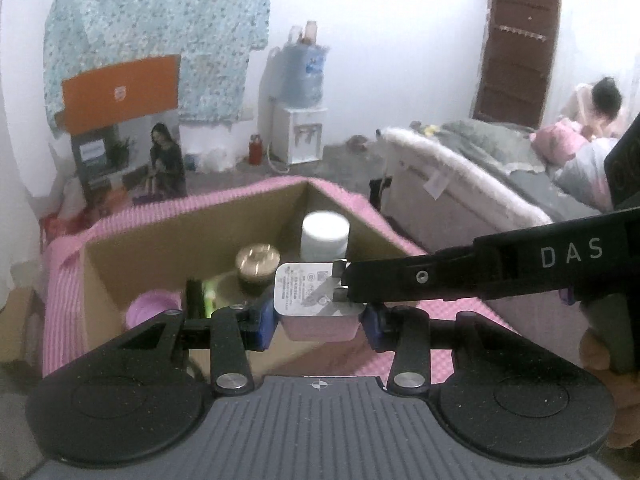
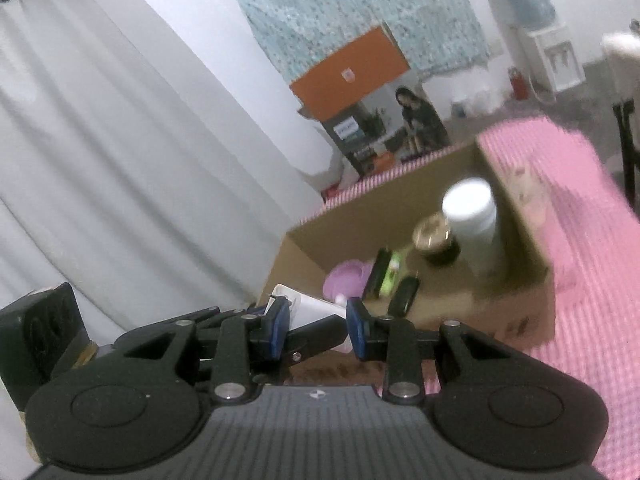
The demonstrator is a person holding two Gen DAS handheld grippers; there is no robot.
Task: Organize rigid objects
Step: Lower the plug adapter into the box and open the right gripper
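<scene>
Clamping a white charger [image 1: 304, 292] between the 2 blue pads of the left gripper [image 1: 318, 320], jaws set narrow and pressing on its 2 sides, printed face and 2 metal prongs turned up toward the camera. Holding it off the surface, just over the near rim of the cardboard box [image 1: 192, 216], not inside it.

Reaching in from the right of the box with the right gripper [image 1: 352, 284], its black tip meeting the 2 prongs. Seeing from the right wrist view the right gripper [image 2: 318, 326] with only a narrow gap between its pads, the white charger [image 2: 308, 308] and a black finger of the left gripper lying in that gap; not being able to tell whether those pads are pressing on anything.

Standing inside the box: 1 white jar [image 1: 324, 236] at the far corner, 1 gold-lidded dark jar [image 1: 258, 258] beside it toward the middle, 1 green item [image 1: 210, 296] at the near side, 1 pink round lid [image 1: 152, 308] by the near left wall.

Lying under and around the box, a pink ribbed cloth [image 1: 64, 300].
</scene>
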